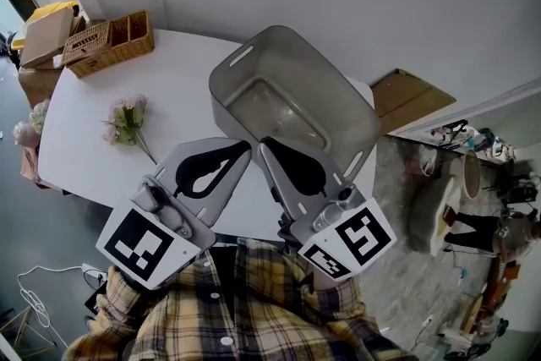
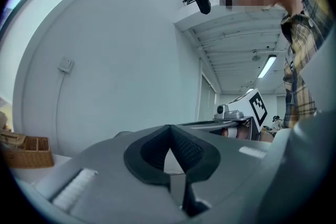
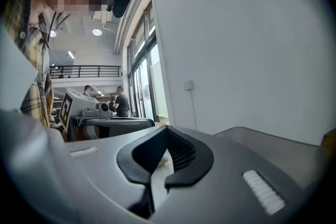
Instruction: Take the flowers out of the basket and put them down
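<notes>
A small bunch of pink flowers (image 1: 127,121) with green stems lies flat on the white table (image 1: 182,89), left of the grey plastic basket (image 1: 292,101). The basket stands upright and nothing shows inside it. Both grippers are held close to my chest at the table's near edge, tips pointing toward the basket. My left gripper (image 1: 246,145) (image 2: 169,127) is shut with nothing between its jaws. My right gripper (image 1: 263,145) (image 3: 167,128) is also shut and holds nothing. Neither touches the flowers or the basket.
A wicker basket (image 1: 112,42) with compartments stands at the table's far left corner, with cardboard boxes (image 1: 46,34) beyond it. A flat cardboard piece (image 1: 410,100) lies on the floor to the right. The wall runs behind the table.
</notes>
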The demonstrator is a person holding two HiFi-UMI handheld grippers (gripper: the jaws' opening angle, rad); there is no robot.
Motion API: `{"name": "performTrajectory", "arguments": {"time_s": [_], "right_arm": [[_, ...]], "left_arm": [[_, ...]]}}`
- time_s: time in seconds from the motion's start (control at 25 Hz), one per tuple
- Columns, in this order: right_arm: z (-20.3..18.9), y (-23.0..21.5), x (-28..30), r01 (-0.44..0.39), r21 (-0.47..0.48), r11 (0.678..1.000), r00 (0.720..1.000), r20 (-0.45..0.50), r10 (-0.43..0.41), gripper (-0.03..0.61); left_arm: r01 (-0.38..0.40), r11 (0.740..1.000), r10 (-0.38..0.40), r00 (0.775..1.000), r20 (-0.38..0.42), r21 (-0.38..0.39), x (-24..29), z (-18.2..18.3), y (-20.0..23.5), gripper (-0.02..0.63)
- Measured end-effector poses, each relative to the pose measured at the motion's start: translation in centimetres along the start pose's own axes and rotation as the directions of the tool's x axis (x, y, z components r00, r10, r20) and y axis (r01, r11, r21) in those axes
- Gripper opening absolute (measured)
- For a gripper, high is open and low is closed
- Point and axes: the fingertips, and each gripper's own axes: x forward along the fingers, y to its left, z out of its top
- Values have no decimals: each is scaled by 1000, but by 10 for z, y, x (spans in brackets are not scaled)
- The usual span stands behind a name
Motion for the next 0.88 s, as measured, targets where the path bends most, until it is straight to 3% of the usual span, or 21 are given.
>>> {"name": "performTrajectory", "arguments": {"time_s": [0.88], "right_arm": [[-8, 14, 26, 9, 0, 1000, 999, -39, -9, 5]], "left_arm": [[22, 1000, -22, 1000, 1, -15, -18, -1, 24, 12]]}}
